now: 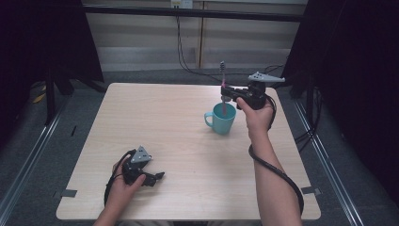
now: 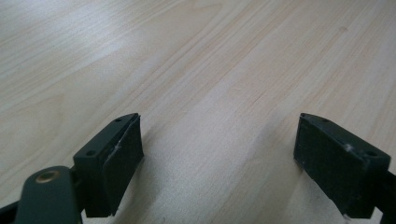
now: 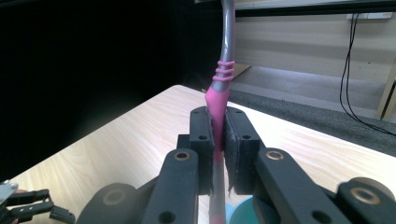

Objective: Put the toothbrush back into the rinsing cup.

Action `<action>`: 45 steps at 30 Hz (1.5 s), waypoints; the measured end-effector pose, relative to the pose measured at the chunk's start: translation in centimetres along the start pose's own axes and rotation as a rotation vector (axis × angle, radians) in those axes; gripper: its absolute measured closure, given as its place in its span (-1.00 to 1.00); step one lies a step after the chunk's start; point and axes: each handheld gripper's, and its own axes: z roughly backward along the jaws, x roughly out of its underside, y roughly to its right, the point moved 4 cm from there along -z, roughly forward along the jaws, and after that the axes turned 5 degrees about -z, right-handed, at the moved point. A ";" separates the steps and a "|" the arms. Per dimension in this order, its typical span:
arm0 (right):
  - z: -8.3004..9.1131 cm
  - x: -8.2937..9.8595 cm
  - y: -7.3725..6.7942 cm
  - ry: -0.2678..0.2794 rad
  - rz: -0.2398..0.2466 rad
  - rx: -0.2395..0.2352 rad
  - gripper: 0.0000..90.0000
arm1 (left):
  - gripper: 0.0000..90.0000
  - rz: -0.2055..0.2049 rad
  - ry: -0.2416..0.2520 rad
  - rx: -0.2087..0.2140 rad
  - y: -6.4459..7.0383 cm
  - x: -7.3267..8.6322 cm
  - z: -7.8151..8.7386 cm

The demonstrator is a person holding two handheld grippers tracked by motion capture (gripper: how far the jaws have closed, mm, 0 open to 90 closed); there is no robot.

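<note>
A pink and grey toothbrush (image 1: 223, 84) stands upright, its lower end inside a teal mug (image 1: 221, 118) on the table's right half. My right gripper (image 1: 227, 90) is shut on the toothbrush (image 3: 220, 93) at its pink handle, just above the mug (image 3: 239, 212); the bristled head points up. Near the front left of the table my left gripper (image 1: 159, 177) rests low in a hand, and my left gripper (image 2: 217, 163) is open with only bare wood between its pads (image 2: 122, 158).
The light wooden table (image 1: 155, 122) has free surface around the mug. Grey carpet and black cables (image 1: 181, 52) lie beyond the far edge. Dark curtains flank both sides. The left gripper (image 3: 28, 207) appears far off in the right gripper view.
</note>
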 end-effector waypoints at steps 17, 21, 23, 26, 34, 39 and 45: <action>-1.2 0.7 1.4 0.002 -0.011 0.032 0.83 | -0.66 0.003 0.000 -0.002 0.1 0.0 0.0; -1.5 1.0 1.7 0.000 -0.016 0.037 0.83 | -0.66 0.003 0.000 -0.004 0.0 0.0 0.0; -1.5 1.2 1.8 -0.004 -0.013 0.043 0.83 | -0.66 0.002 0.000 -0.004 0.0 0.0 0.0; -1.6 1.3 2.0 -0.003 -0.011 0.049 0.83 | -0.66 0.002 0.000 -0.004 0.0 0.0 0.0; -1.6 2.0 2.7 -0.009 -0.003 0.062 0.83 | -0.66 0.002 -0.001 -0.002 0.0 0.0 0.0; -1.8 2.5 3.1 -0.014 -0.004 0.070 0.83 | -0.66 0.003 0.001 -0.002 0.1 0.0 0.0; -1.9 3.0 3.3 -0.013 -0.008 0.077 0.83 | -0.66 0.003 0.001 -0.002 0.1 0.0 0.0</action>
